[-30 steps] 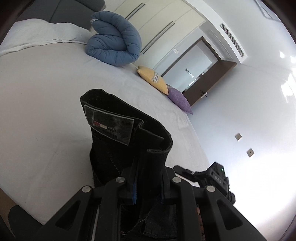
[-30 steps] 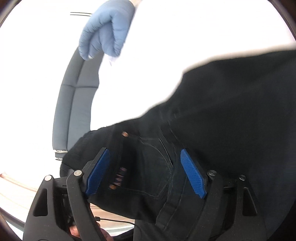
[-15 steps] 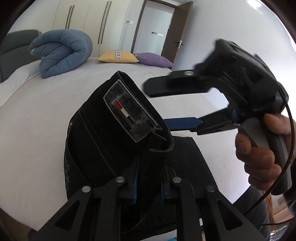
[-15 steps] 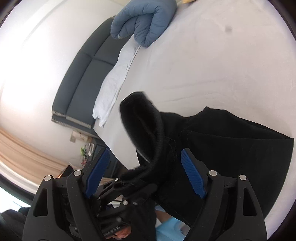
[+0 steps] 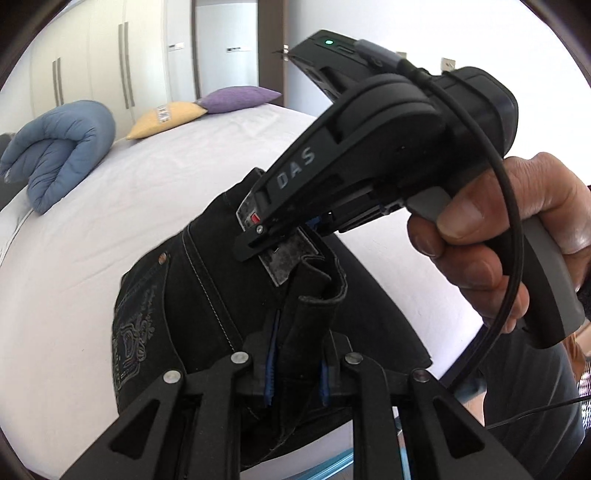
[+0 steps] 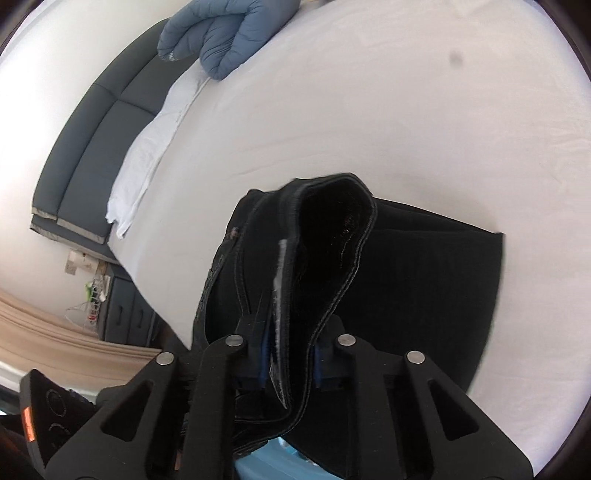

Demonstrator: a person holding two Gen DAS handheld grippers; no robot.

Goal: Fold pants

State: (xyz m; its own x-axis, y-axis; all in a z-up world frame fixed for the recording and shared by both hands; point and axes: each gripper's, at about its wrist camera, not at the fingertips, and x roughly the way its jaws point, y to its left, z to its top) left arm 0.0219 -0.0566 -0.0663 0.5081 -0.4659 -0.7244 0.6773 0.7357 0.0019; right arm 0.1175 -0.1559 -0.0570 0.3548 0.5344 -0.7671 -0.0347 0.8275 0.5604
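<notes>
Hiding waistband patch: rt hand-held gripper.

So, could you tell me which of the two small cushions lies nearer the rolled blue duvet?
The yellow cushion; the purple cushion lies beyond it, farther from the blue duvet.

You see bright daylight in both views; the white wall and bed sheet are almost washed out. Fisheye bends the edges, dark corners. The black pants edge blurs slightly.

pants label half hidden, lower edge cropped
</notes>
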